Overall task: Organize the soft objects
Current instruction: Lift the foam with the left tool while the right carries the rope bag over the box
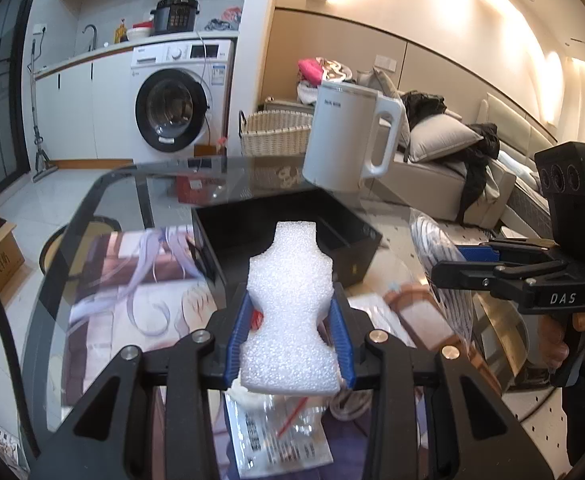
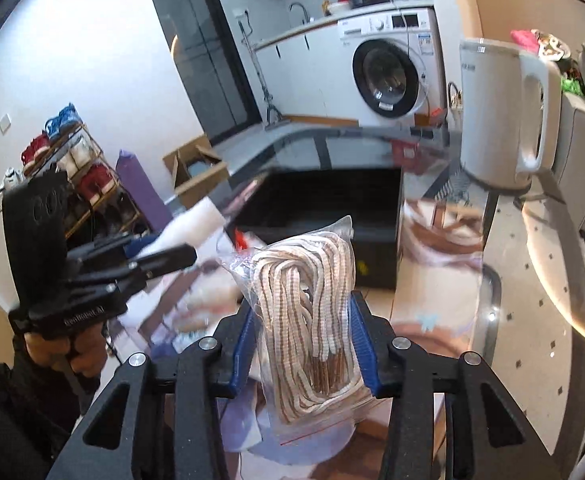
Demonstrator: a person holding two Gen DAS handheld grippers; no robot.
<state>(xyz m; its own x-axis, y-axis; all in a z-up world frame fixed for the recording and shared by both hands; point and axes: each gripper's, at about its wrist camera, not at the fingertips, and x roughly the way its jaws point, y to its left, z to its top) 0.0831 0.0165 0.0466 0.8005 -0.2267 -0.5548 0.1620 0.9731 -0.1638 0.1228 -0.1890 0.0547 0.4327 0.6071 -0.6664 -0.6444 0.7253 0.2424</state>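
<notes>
The left gripper (image 1: 290, 336) points forward and downward over the glass table (image 1: 104, 200), its blue pads (image 1: 338, 332) clamped on the narrow waist of a white foam piece (image 1: 290, 308) that stands upright between them, its top toward 12 o'clock. Just beyond the foam, at 12 o'clock, sits the black box (image 1: 352, 256), and further on the white kettle (image 1: 352, 136). Below the grip lies a clear packet (image 1: 280, 436) on the table. At 3 o'clock in the left wrist view the right gripper (image 1: 452, 264) reaches in sideways, a hand (image 1: 560, 336) wrapped round its handle. In its own view the right gripper (image 2: 302, 340) also tilts downward, its pads (image 2: 362, 344) pressed on a clear bag of striped cord (image 2: 308, 312), which is lifted clear of the table and stands up toward the box (image 2: 332, 204) at 12 o'clock. The left gripper (image 2: 164, 256) shows at 9 o'clock there with the foam (image 2: 200, 220) poking out, though that part is blurred, so the grip itself cannot be read from this side. The kettle (image 2: 504, 120) stands at 2 o'clock.
</notes>
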